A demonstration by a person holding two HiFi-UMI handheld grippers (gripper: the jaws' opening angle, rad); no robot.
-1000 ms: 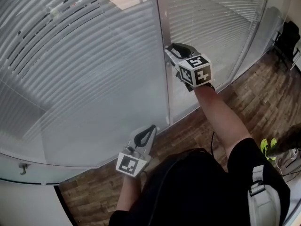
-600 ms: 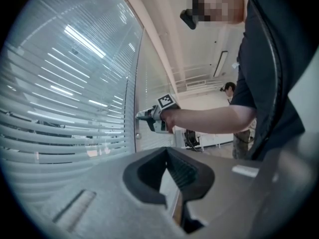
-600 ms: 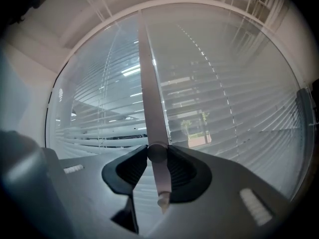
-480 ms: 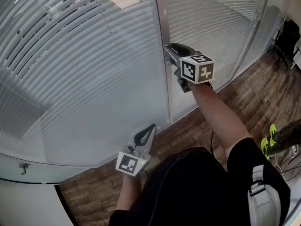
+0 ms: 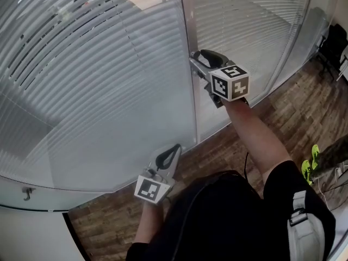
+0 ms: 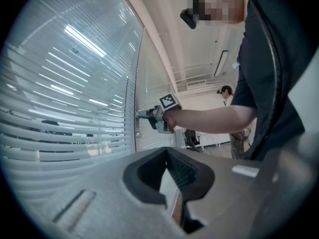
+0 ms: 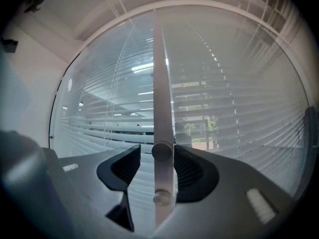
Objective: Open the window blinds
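The slatted blinds (image 5: pixel 81 86) hang behind the glass on either side of a grey upright post (image 5: pixel 187 31). My right gripper (image 5: pixel 194 60) is held level against that post. In the right gripper view a round tilt knob (image 7: pixel 162 151) on the post (image 7: pixel 160 73) sits between the jaws of my right gripper (image 7: pixel 157 149). Those jaws have just been opening; a gap shows at the left pad, so the gripper is open. A smaller second knob (image 7: pixel 161 198) sits below. My left gripper (image 5: pixel 173 148) hangs low by the glass, shut and empty, also seen as (image 6: pixel 167 151).
Brown wood floor (image 5: pixel 293 118) runs along the foot of the glass. A black chair (image 5: pixel 333 45) stands at the far right, with green shoes (image 5: pixel 311 168) nearer. A small hook (image 5: pixel 25 193) sits on the white wall at bottom left. Another person (image 6: pixel 227 91) stands far behind.
The right gripper's marker cube has rolled a little on the spot and its jaws have spread. Dark gaps between the slats at upper left look slightly wider. The left gripper has stayed put.
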